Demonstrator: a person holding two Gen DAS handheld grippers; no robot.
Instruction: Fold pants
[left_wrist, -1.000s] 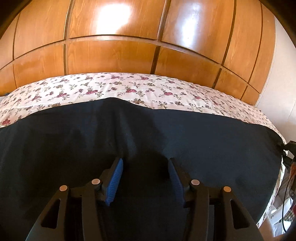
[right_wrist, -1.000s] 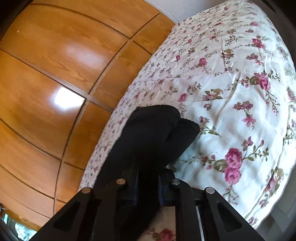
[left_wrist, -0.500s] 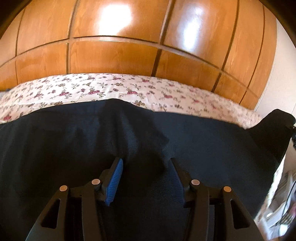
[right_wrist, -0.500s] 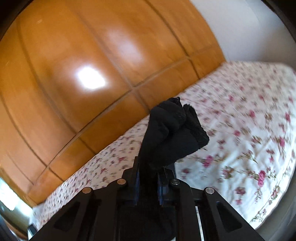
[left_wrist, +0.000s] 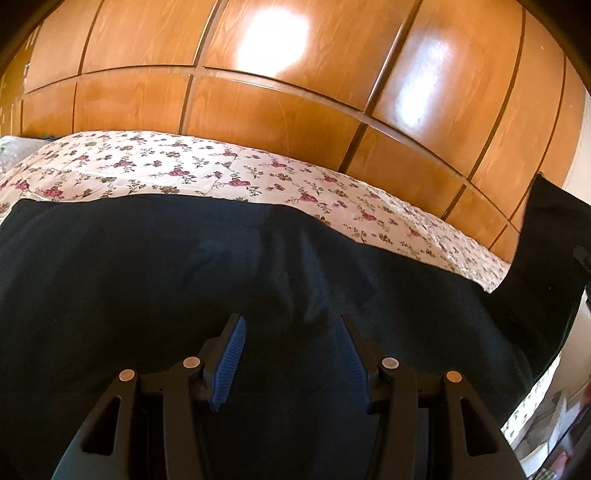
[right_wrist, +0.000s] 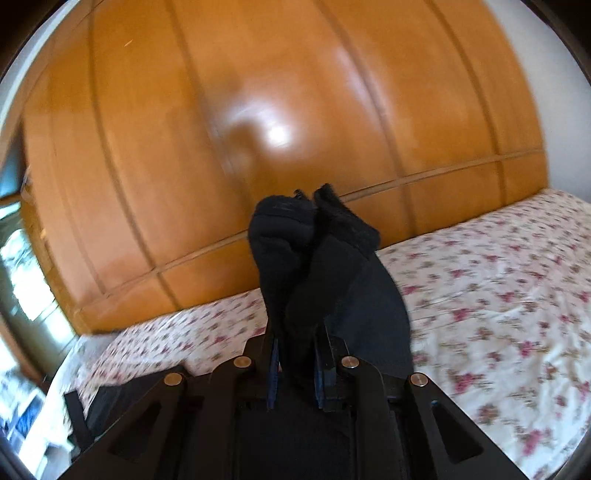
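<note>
right claw (right_wrist: 295, 365) lifted, clamping pants (right_wrist: 317, 266) | left claw (left_wrist: 290, 354) parted, empty

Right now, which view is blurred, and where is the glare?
Right wrist view: motion-smeared wardrobe and bedspread, one bright patch on the wood; the pants stay fairly sharp. Left wrist view: sharp, two glare patches on the wardrobe, dark pants showing little detail.
</note>
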